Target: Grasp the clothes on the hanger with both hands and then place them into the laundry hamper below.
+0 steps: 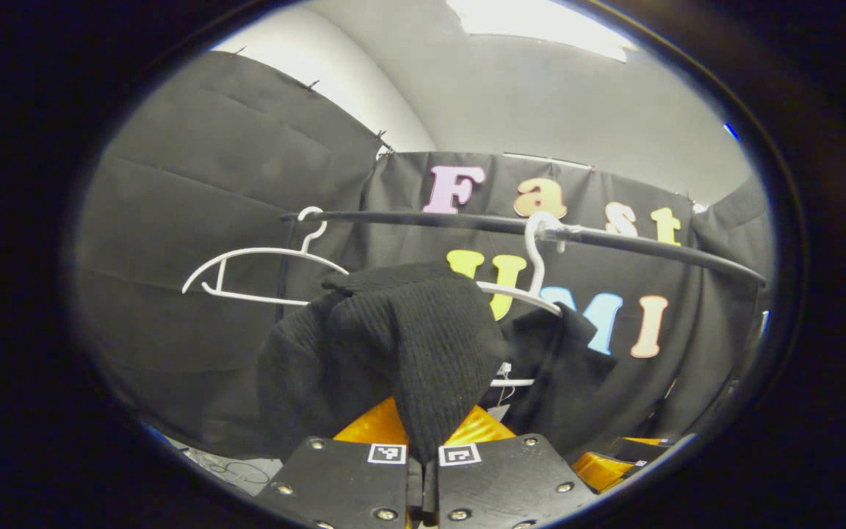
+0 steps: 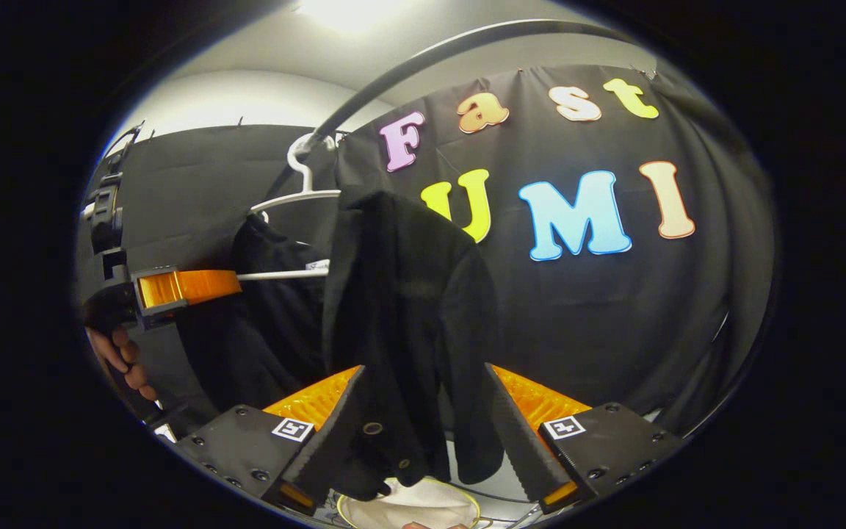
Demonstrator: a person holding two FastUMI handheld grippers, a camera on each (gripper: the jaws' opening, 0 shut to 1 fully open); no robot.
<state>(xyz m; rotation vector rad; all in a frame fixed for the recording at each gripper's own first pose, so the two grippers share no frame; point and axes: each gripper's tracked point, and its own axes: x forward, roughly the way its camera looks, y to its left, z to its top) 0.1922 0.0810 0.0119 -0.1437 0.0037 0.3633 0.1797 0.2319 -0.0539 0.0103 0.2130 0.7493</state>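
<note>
A: What are we doing with the left gripper (image 1: 423,459)?

B: We are pinching the black clothes (image 1: 423,345) with it. Its two fingers are squeezed nearly together at 6 o'clock in the left gripper view, and a fold of the knit cloth is running down between them.

A: Where are the clothes hanging?

B: They are hanging on the white hanger (image 1: 533,294), which is hooked on the dark rail (image 1: 614,239). Another white hanger (image 1: 261,272), a bare one, is hanging at 9 o'clock.

A: And the right gripper (image 2: 423,433)?

B: We are holding it wide open. The clothes are hanging down between its two fingers (image 2: 518,433), but the fingers are not pressing on them yet.

A: So which step are we on?

B: We think we are still grabbing. One side is held and the other is not.

A: What comes next?

B: We need to close the right gripper on the cloth. Then we lift the clothes off the hanger and bring them down. Something pale and round (image 2: 412,503) is showing at 6 o'clock, below the cloth. It could be the hamper, but we cannot tell.
</note>
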